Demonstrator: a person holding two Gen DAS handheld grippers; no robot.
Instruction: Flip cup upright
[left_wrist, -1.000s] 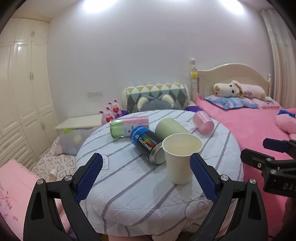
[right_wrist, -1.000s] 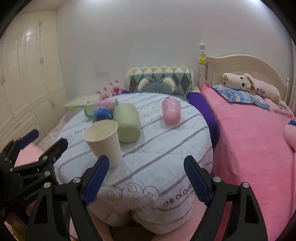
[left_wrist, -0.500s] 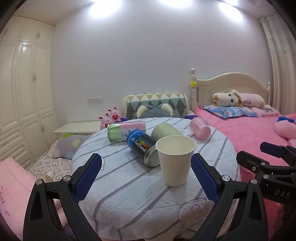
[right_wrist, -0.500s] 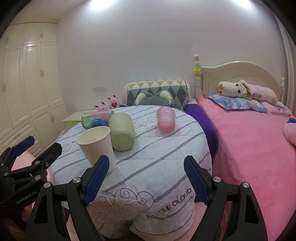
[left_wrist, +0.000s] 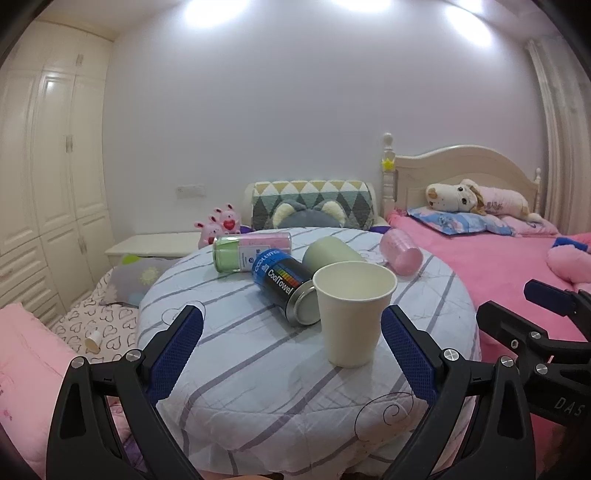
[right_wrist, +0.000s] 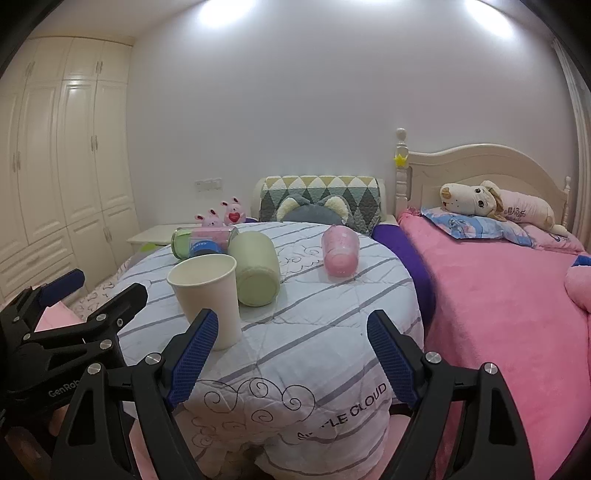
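Note:
A cream paper cup (left_wrist: 352, 312) stands upright, mouth up, on the round table (left_wrist: 258, 384) with a striped cloth; it also shows in the right wrist view (right_wrist: 208, 295). My left gripper (left_wrist: 291, 349) is open and empty, back from the cup near the table's front edge. My right gripper (right_wrist: 291, 354) is open and empty, to the right of the cup, over the table's near edge (right_wrist: 295, 406). Each gripper shows at the side of the other's view.
Lying on the table behind the cup: a blue can (left_wrist: 286, 284), a green cup (left_wrist: 332, 253), a pink cup (left_wrist: 400, 253) and a green-and-pink canister (left_wrist: 251, 251). A pink bed (right_wrist: 517, 295) is at right, wardrobes (left_wrist: 44, 177) at left.
Both grippers have drawn back and tilted up a little; the table and cup sit lower and slightly farther in both views. The cup has not moved.

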